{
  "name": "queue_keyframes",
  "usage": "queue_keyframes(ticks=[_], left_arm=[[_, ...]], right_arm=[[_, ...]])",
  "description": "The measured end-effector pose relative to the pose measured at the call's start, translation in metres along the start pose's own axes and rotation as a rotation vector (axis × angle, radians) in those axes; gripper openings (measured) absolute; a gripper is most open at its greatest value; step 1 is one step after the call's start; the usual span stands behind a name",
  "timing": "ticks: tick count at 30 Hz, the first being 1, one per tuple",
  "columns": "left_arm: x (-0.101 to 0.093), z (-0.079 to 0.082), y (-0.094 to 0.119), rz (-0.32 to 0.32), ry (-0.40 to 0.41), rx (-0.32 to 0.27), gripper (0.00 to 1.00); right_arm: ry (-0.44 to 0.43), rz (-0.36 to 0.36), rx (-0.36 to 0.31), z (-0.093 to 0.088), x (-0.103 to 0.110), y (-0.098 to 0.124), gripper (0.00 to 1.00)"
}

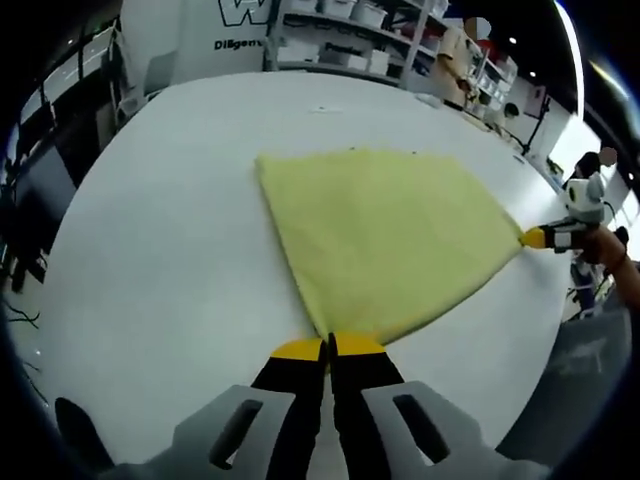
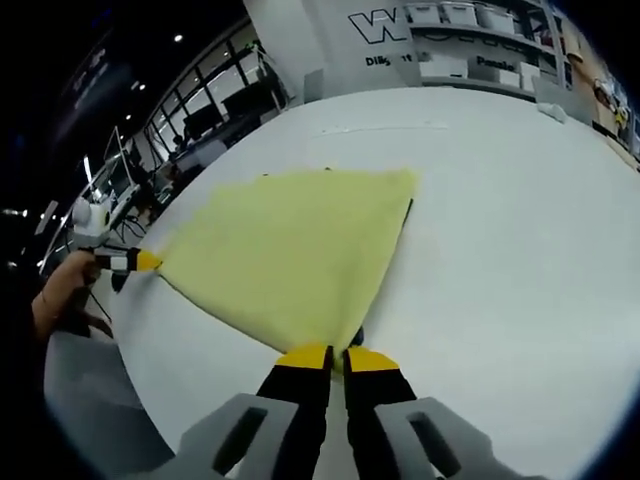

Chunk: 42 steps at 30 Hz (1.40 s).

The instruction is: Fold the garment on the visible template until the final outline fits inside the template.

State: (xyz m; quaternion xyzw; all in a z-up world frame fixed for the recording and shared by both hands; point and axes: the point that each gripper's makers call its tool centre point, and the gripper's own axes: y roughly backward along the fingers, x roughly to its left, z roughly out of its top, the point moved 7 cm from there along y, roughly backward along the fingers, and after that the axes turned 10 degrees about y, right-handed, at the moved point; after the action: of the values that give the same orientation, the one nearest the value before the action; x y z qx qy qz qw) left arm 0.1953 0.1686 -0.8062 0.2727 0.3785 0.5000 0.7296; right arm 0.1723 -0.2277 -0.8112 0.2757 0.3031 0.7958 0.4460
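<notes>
Nearest my left camera, my left gripper [image 1: 328,347] has its two black, yellow-tipped jaws pressed together on one corner of the pale yellow cloth garment [image 1: 385,235]. From that pinch the cloth fans away from me across the white round bench [image 1: 150,250], lying flat and smooth, with its far edge well short of the bench's far rim. At the cloth's right-hand corner in this view I see my right gripper [image 1: 533,238], its yellow tip touching the fabric, a hand [image 1: 610,245] behind it.

From my right gripper view, my right gripper [image 2: 336,356] likewise has its two yellow-tipped jaws closed on a corner of the same garment [image 2: 290,250], which spreads outward over the bench [image 2: 500,220]. My left gripper [image 2: 145,262] shows at the cloth's left corner, with my hand [image 2: 62,290] holding it. A thin dark line [image 2: 408,215] peeks out along the cloth's right edge; I cannot tell what it is.

I count one garment, two grippers, four jaws. Beyond the bench stand shelves [image 1: 340,40] with boxes.
</notes>
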Motion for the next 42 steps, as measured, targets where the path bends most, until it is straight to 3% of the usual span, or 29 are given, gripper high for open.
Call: queue_keyframes(ticks=[5, 10, 13, 17, 20, 23, 26, 27, 29, 34, 37, 42], left_arm=[[0.001, 0.001, -0.003, 0.014, -0.022, 0.008, 0.05], [0.005, 0.004, 0.002, 0.025, -0.006, -0.015, 0.25], [-0.001, 0.006, 0.008, -0.01, -0.001, -0.041, 0.36], [-0.004, 0.005, 0.011, -0.017, -0.004, -0.045, 0.48], [-0.019, 0.005, 0.025, -0.055, 0.004, -0.114, 0.61], [-0.028, 0.003, 0.034, -0.078, -0.009, -0.141, 0.71], [-0.032, 0.002, 0.043, -0.081, -0.025, -0.169, 0.79], [-0.033, 0.002, 0.052, -0.065, -0.037, -0.209, 0.79], [-0.034, 0.0, 0.062, -0.058, -0.049, -0.244, 0.76], [-0.043, -0.01, 0.082, -0.077, -0.054, -0.268, 0.91], [-0.045, -0.012, 0.087, -0.073, -0.065, -0.273, 0.99], [-0.047, -0.014, 0.086, -0.083, -0.085, -0.272, 0.99]], right_arm=[[-0.011, -0.008, -0.008, 0.0, 0.0, -0.002, 0.0], [-0.004, -0.017, -0.019, 0.005, 0.004, 0.002, 0.11], [0.004, -0.016, -0.045, 0.009, 0.01, 0.005, 0.23], [0.009, -0.019, -0.061, 0.011, 0.013, 0.006, 0.52], [0.052, -0.047, -0.109, 0.02, 0.027, 0.015, 0.67], [0.08, -0.045, -0.121, 0.022, 0.034, 0.019, 0.82], [0.105, -0.038, -0.128, 0.024, 0.043, 0.024, 0.94], [0.133, -0.03, -0.144, 0.026, 0.048, 0.027, 0.97], [0.146, -0.026, -0.148, 0.027, 0.053, 0.031, 0.99], [0.141, -0.012, -0.177, 0.027, 0.064, 0.042, 0.99], [0.15, -0.015, -0.183, 0.027, 0.067, 0.046, 0.99], [0.158, -0.016, -0.194, 0.023, 0.073, 0.05, 0.99]])
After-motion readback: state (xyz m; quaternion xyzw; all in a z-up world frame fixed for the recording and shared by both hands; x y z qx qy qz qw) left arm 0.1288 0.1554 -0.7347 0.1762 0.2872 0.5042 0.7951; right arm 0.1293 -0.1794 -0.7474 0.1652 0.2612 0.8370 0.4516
